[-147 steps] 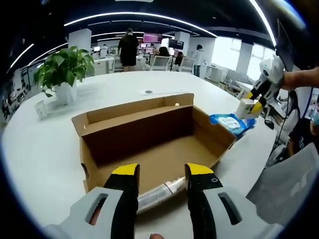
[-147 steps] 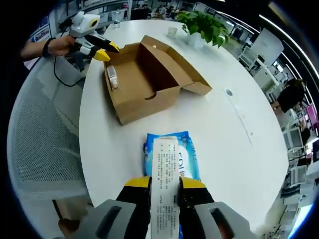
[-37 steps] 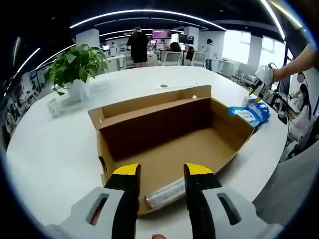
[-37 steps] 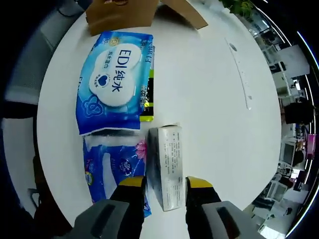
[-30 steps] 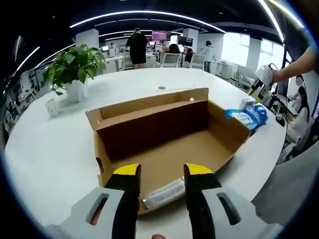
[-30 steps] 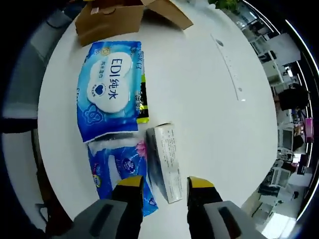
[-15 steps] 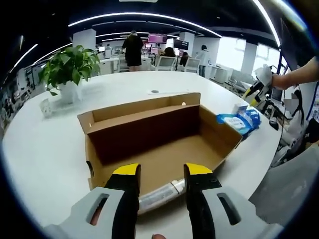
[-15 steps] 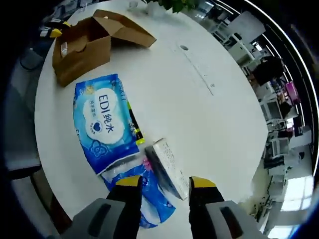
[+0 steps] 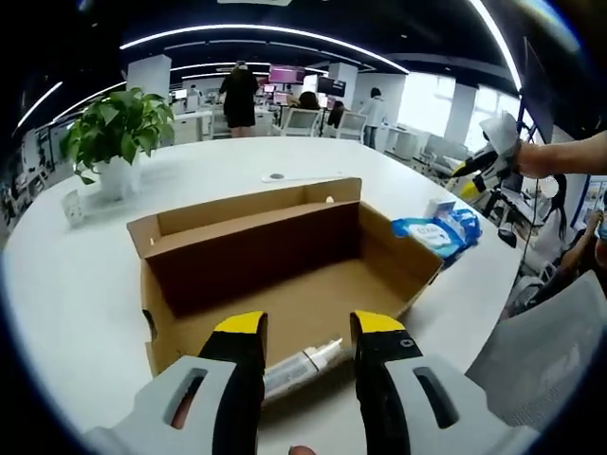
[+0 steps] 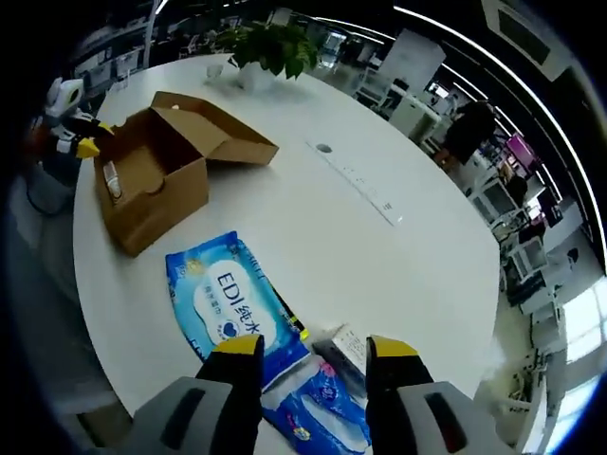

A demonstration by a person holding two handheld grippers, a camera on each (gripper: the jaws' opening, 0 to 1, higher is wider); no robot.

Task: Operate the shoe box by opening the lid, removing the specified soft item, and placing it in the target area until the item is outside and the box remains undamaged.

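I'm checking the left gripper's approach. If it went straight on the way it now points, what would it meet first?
Probably the clear wrapped roll lying inside the open shoe box at its near wall, right between the left gripper jaws' line; depth is hard to judge.

Brown cardboard shoe box [image 9: 285, 261] sitting open on white table, lid flap folded back. Blue wipes packs [image 10: 232, 308] lying outside, flat, w/ a gap between.

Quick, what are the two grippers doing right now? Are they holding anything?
Left gripper: open, holding nothing, at the near wall of the open shoe box.
Right gripper: open, holding nothing, above the wipes packs.
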